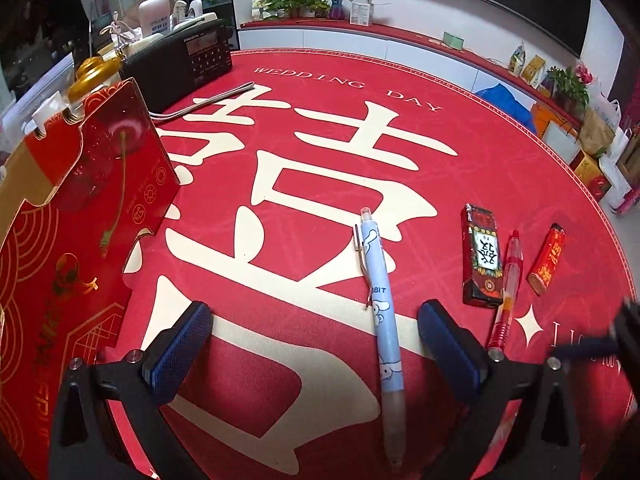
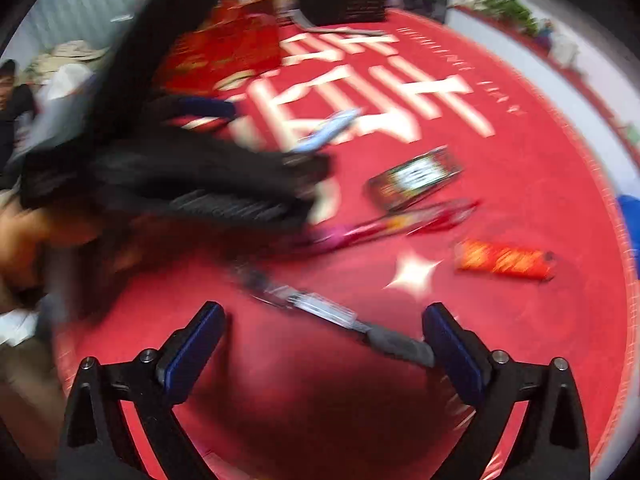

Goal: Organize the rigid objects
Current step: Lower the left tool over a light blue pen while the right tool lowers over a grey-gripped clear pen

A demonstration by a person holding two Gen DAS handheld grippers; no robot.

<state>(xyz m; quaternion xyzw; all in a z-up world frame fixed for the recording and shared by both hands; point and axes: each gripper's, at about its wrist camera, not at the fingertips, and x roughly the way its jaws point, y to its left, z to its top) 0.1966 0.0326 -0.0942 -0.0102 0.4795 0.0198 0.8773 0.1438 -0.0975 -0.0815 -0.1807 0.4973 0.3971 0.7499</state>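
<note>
Left gripper hung over the red tablecloth, jaws spread wide, nothing between the pads; the light blue pen lay flat on the cloth, running up between the two fingers without touching either. Just right of that pen: a small dark box, then a red pen close alongside the box, then an orange-red lighter a little farther right. Far behind the blue pen a black radio; to the pen's left a red gift box at the cloth's edge.

Right wrist view heavily blurred. Right gripper jaws also wide apart, gripping nothing; a dark pen with a grey grip lay slantwise between the fingers, its grip end at the right finger, contact uncertain.
</note>
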